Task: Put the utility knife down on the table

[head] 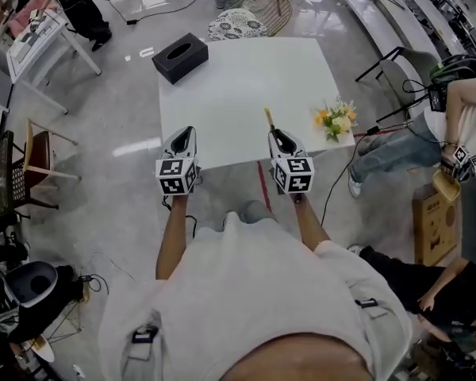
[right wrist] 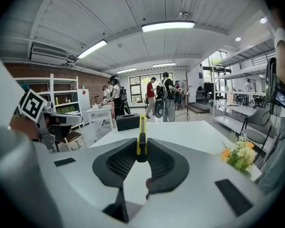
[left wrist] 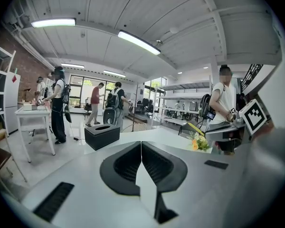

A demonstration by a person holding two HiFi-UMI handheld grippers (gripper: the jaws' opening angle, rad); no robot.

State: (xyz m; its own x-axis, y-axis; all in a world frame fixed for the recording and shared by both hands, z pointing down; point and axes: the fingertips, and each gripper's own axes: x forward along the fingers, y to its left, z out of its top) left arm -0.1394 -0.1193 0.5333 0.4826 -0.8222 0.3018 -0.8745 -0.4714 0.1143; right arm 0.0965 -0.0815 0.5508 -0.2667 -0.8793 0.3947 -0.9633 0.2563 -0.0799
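A yellow and black utility knife [right wrist: 141, 134] sticks out forward from between the jaws of my right gripper [right wrist: 141, 151], which is shut on it. In the head view the utility knife [head: 268, 118] points out over the near edge of the white table [head: 246, 86], held above it by my right gripper [head: 281, 140]. My left gripper [head: 184, 140] hovers at the table's near left corner. In the left gripper view my left gripper [left wrist: 141, 158] has its jaws pressed together with nothing between them.
A black tissue box [head: 179, 57] stands at the table's far left corner. A small bunch of yellow and orange flowers [head: 335, 120] sits at the right edge. A wooden chair [head: 44, 159] stands at left. People sit and stand to the right [head: 428, 145].
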